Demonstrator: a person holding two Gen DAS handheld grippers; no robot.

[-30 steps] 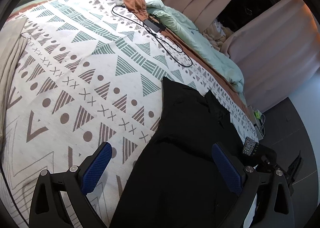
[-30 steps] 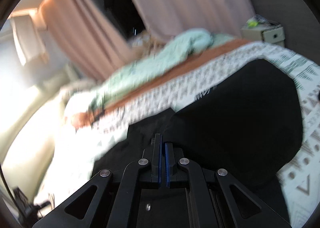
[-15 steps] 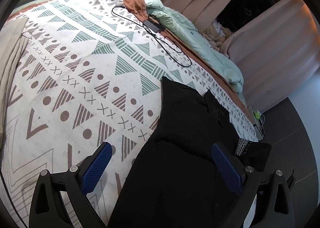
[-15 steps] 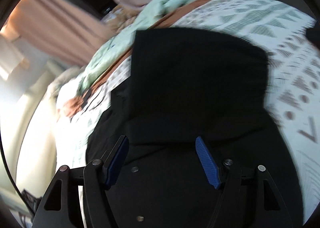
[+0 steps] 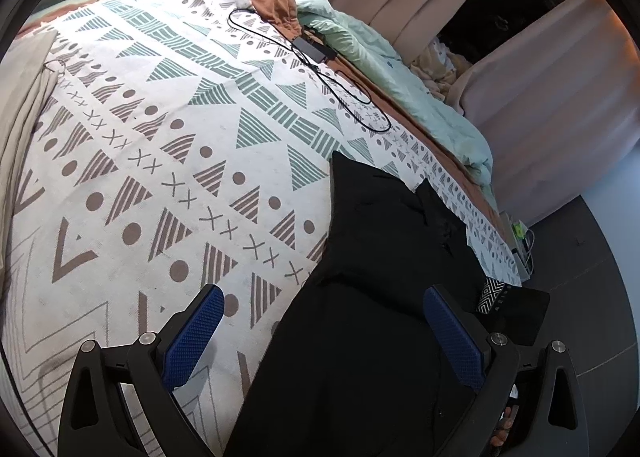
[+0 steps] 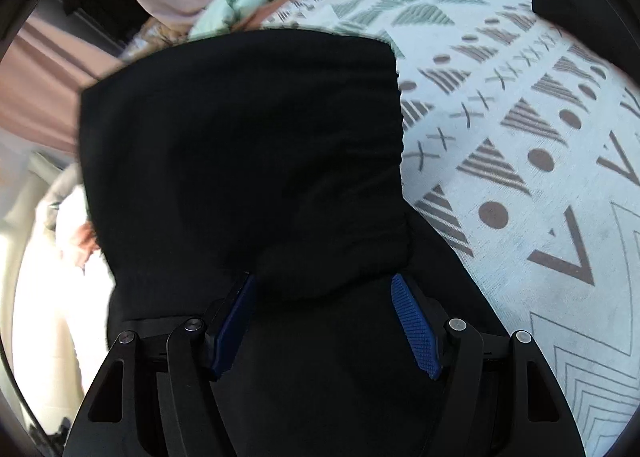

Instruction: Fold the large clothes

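I am holding both grippers spread and empty: left gripper (image 5: pixel 320 333), right gripper (image 6: pixel 322 321). The black garment (image 5: pixel 372 297), part-folded, is lying on the bed's (image 5: pixel 132 161) near right. Next fold needs a fresh pinch.

The right gripper (image 6: pixel 324 321) stands open over a folded black garment (image 6: pixel 240 145) on the patterned bedspread (image 6: pixel 520 161).

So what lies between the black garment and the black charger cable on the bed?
In the left wrist view, only bare patterned bedspread separates the black garment from the charger cable; nothing else lies there.
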